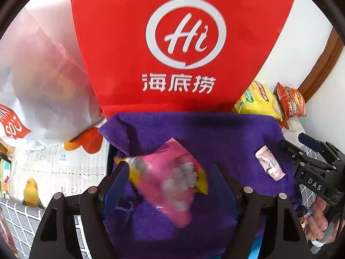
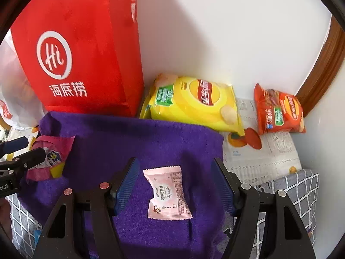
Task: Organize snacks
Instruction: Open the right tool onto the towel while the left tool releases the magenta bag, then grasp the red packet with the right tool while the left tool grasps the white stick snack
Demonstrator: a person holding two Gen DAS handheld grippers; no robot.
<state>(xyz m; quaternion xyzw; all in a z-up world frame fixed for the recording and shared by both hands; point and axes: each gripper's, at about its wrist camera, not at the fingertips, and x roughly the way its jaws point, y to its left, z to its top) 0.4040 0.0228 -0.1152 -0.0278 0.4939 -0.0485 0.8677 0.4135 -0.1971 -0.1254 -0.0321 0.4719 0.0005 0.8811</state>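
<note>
Grippers tilted steeply down over purple towel (image 2: pixel 133 138), left gripper (image 1: pixel 170 185) spread around blurred pink packet (image 1: pixel 172 179), right gripper (image 2: pixel 174 187) spread clear of pale wafer packet (image 2: pixel 168 194).

Left claw (image 1: pixel 168 183) open, pink snack packet (image 1: pixel 170 179) between blue pads — purple towel (image 1: pixel 215 133) beneath

Red bag (image 2: pixel 79 49) and yellow chip bag (image 2: pixel 192 103) behind open purple towel (image 2: pixel 133 142)
</note>
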